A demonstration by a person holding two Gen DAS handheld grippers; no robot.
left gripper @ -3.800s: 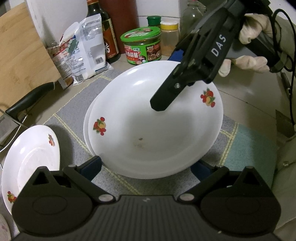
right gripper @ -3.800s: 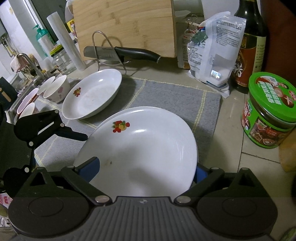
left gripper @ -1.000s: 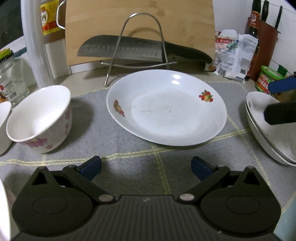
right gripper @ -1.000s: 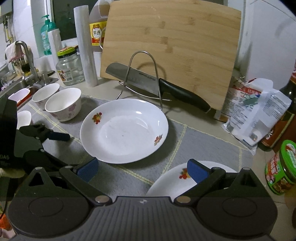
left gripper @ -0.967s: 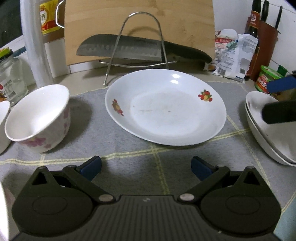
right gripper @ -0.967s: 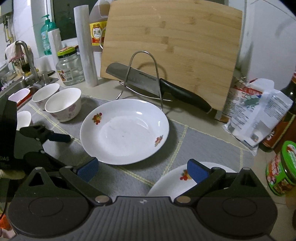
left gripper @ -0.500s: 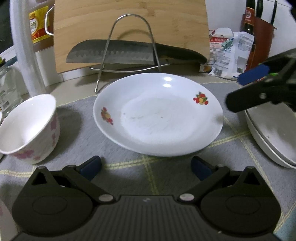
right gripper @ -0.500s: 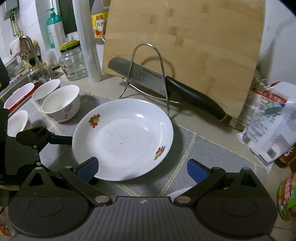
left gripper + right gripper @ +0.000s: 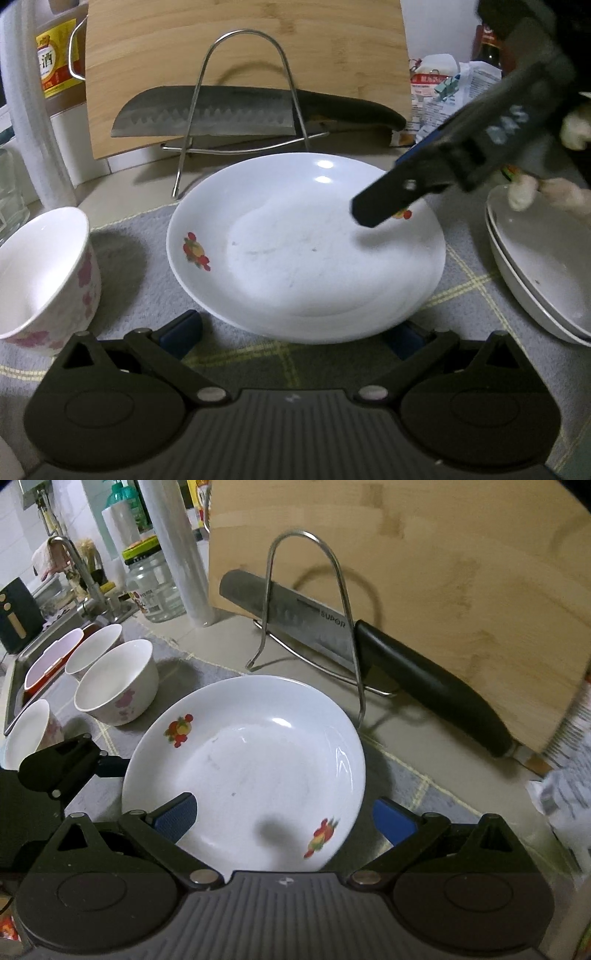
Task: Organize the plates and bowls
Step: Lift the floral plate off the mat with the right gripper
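A white plate with fruit prints [image 9: 303,243] lies on the grey mat [image 9: 140,280]; it also shows in the right wrist view [image 9: 251,771]. My left gripper [image 9: 291,332] is open at the plate's near rim, its blue pads either side of it. My right gripper [image 9: 284,818] is open over the plate's right part, and shows in the left wrist view [image 9: 399,192]. Two stacked white plates [image 9: 539,258] sit at the right. White bowls with pink flowers [image 9: 118,683] stand to the left, one also in the left wrist view [image 9: 40,269].
A knife [image 9: 221,110] rests in a wire stand [image 9: 240,96] against a wooden board [image 9: 240,48] behind the plate. A sink [image 9: 48,638], jar [image 9: 151,587] and roll [image 9: 177,554] are at far left. Packets [image 9: 439,92] stand at back right.
Both grippers have closed in on the fruit-print plate. My left gripper has reached its near rim. My right gripper has swung from the stacked plates to over this plate's right side.
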